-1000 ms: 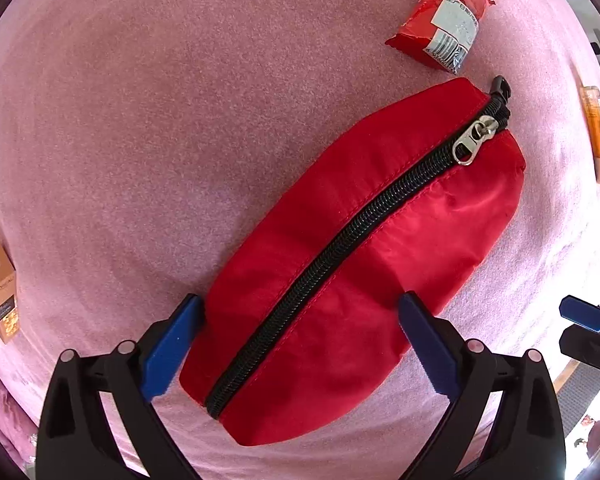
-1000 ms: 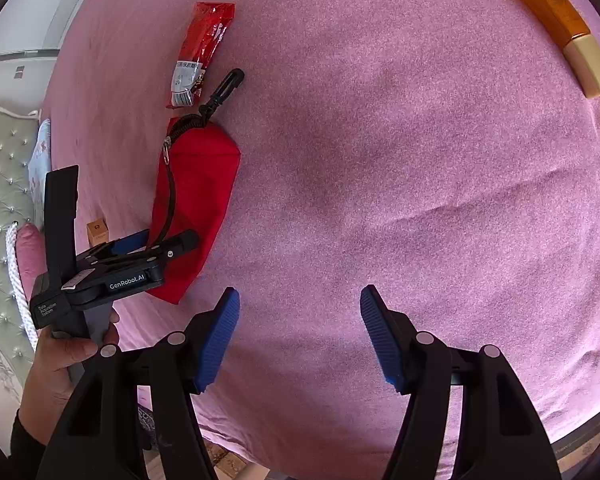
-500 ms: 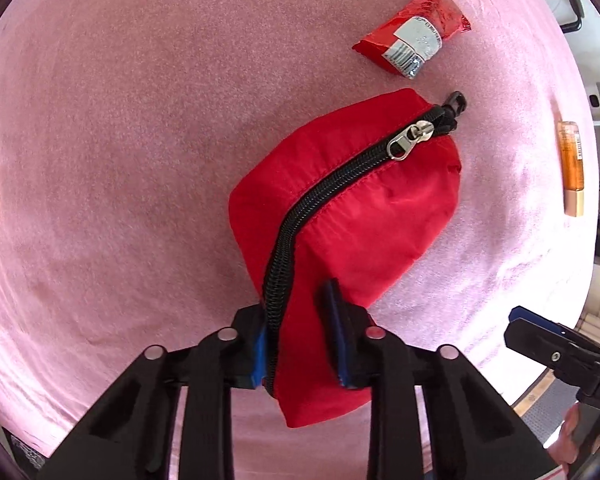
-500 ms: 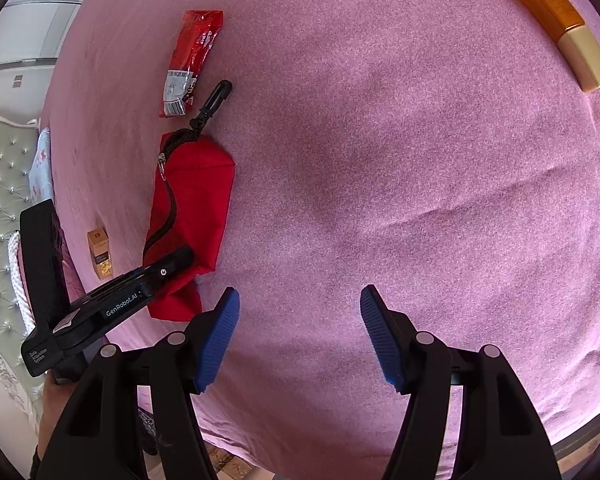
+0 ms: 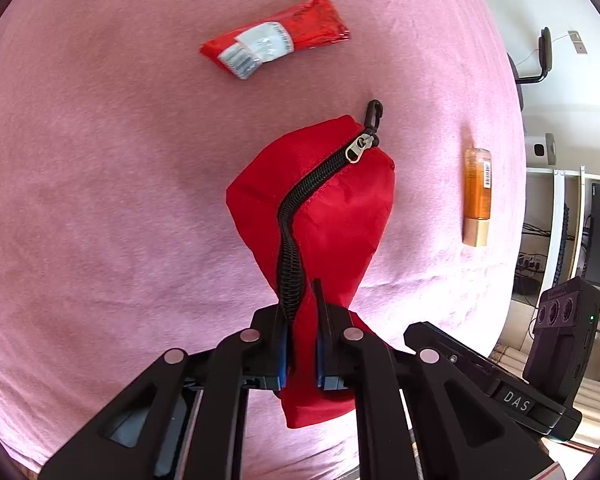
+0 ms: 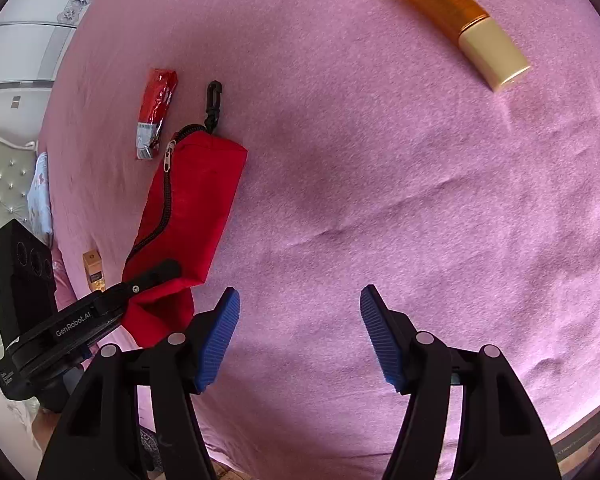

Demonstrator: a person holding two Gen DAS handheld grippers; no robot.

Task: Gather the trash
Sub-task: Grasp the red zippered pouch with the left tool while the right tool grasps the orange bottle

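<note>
My left claw (image 5: 300, 344) has just closed, pinching the red zippered fabric pouch (image 5: 324, 200); my right claw (image 6: 300, 336) gapes empty. Next: unzip, judging by the closed zipper.

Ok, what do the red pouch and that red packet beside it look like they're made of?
Red pouch: looks like thin matte woven fabric, maybe nylon; it bunches and creases where the left gripper pinches it, with a black coil zipper. Red packet: glossy plastic or foil film, judging by crinkles, shine and a printed label.
</note>
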